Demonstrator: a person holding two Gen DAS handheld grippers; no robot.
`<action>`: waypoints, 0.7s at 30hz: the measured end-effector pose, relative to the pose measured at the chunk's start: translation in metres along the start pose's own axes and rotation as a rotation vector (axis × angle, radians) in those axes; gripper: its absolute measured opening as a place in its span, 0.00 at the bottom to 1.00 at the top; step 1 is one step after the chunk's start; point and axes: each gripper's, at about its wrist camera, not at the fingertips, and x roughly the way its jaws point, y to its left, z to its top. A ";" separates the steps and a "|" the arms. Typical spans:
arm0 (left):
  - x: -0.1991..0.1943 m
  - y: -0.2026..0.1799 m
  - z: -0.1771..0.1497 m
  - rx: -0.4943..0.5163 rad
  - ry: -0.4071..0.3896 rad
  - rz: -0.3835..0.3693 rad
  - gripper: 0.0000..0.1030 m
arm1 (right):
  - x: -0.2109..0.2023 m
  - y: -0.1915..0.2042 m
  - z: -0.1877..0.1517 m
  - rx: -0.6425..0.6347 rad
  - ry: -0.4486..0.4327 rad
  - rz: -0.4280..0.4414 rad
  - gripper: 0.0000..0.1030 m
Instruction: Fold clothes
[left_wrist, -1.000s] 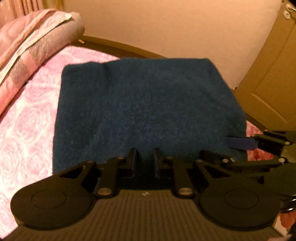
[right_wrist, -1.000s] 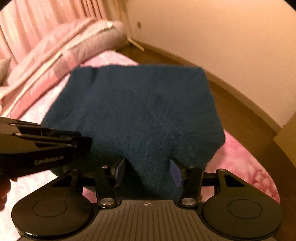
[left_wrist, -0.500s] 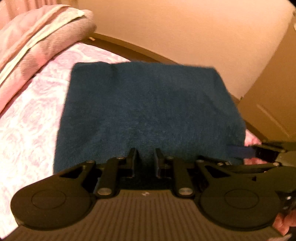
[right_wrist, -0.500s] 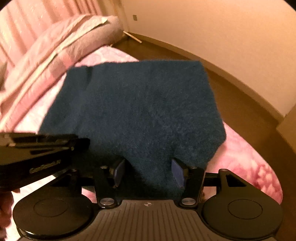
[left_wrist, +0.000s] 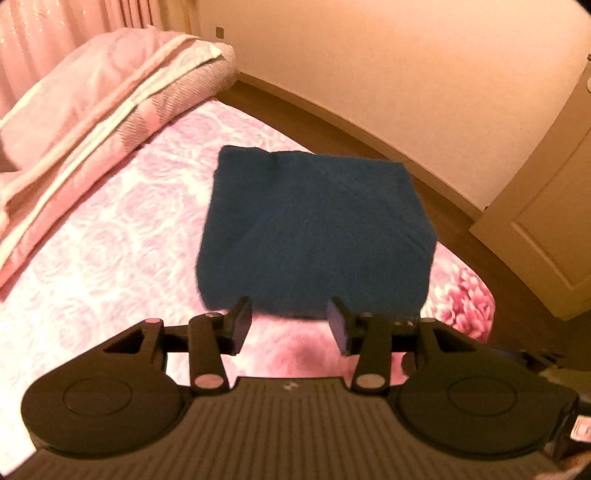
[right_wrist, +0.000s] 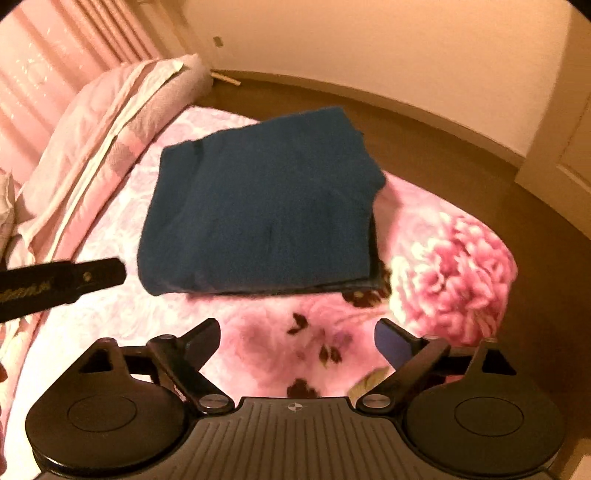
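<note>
Pink floral bedspread (left_wrist: 110, 236) fills my view | beige wall, brown floor behind | folded quilt (left_wrist: 92, 99) far-left | dark blue folded garment (right_wrist: 258, 210) lies flat near bed's corner | left gripper (left_wrist: 290, 325), right gripper (right_wrist: 297, 345): jaws just opened, nothing between.

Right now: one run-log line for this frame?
left gripper: open, empty | right gripper: open, empty | blue garment: folded, on bed | jaws just opened
</note>
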 end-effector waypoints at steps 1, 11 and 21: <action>-0.009 0.001 -0.002 0.004 -0.003 0.005 0.43 | -0.008 0.004 -0.002 0.001 -0.013 -0.008 0.91; -0.098 0.013 -0.042 0.068 -0.082 0.063 0.50 | -0.093 0.036 -0.043 -0.009 -0.130 -0.087 0.99; -0.183 0.012 -0.114 0.160 -0.230 0.037 0.63 | -0.162 0.069 -0.116 -0.048 -0.201 -0.140 0.99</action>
